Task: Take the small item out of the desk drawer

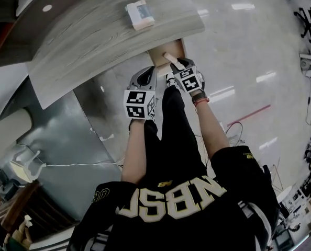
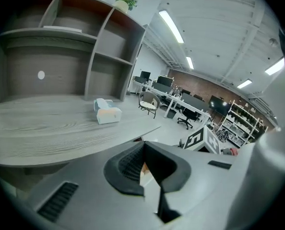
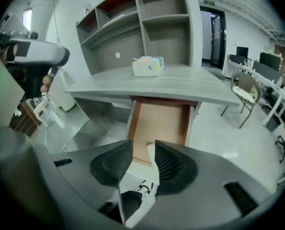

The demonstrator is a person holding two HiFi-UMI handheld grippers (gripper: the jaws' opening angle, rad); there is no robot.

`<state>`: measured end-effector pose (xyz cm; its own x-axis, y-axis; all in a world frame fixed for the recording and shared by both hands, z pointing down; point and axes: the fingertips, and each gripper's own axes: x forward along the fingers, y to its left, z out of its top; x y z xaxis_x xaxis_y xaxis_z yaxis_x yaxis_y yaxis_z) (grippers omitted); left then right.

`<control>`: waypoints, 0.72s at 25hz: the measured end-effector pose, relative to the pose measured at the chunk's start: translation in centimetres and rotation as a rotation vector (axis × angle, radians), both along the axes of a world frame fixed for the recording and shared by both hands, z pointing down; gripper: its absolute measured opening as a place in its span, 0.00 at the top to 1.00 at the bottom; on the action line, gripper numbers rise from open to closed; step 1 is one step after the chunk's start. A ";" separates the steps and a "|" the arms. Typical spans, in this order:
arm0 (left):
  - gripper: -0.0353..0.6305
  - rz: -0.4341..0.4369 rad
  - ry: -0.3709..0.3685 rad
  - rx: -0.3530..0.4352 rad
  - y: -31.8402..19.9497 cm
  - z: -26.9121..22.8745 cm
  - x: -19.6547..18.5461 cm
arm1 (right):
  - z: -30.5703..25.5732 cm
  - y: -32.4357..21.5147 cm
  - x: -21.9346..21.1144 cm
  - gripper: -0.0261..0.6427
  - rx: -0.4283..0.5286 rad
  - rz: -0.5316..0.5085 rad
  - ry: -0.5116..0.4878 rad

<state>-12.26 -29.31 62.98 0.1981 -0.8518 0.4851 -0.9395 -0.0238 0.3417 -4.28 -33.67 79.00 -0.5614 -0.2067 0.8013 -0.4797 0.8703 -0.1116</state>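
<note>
The desk drawer (image 1: 172,48) (image 3: 159,121) stands pulled out from under the grey desk top (image 1: 92,41); its wooden floor looks bare. A small pale item (image 1: 170,58) (image 3: 149,151) sits at the drawer's front edge. My right gripper (image 1: 177,66) (image 3: 142,148) is just above it, open; the item is in the gap close to the right pad, and a clear gap shows on its other side. My left gripper (image 1: 146,73) (image 2: 143,150) is at the drawer's front left corner, its jaws nearly together on a thin pale and orange edge that looks like the drawer's.
A small white box (image 1: 140,14) (image 3: 147,66) (image 2: 106,113) lies on the desk top, with open shelves (image 3: 147,18) behind. The desk's grey side panel (image 1: 66,135) and a white cable (image 1: 77,164) are at my left. My legs and shoe (image 3: 143,189) are below the drawer. An office chair (image 3: 245,92) stands to the right.
</note>
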 end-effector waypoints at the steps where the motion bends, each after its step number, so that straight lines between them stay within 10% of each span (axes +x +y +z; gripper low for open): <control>1: 0.92 -0.004 0.003 -0.010 -0.1 0.5 0.0 | 0.9 -0.1 0.0 0.74 -0.004 -0.016 0.013; 18: 0.92 -0.024 0.023 -0.078 -0.6 6.5 -0.9 | 13.0 -1.7 -1.7 0.67 -0.068 -0.187 0.211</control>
<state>-13.20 -29.89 69.44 0.1896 -0.8160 0.5461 -0.9314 0.0265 0.3631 -6.00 -35.38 92.01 -0.4044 -0.0567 0.9128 -0.3304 0.9397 -0.0880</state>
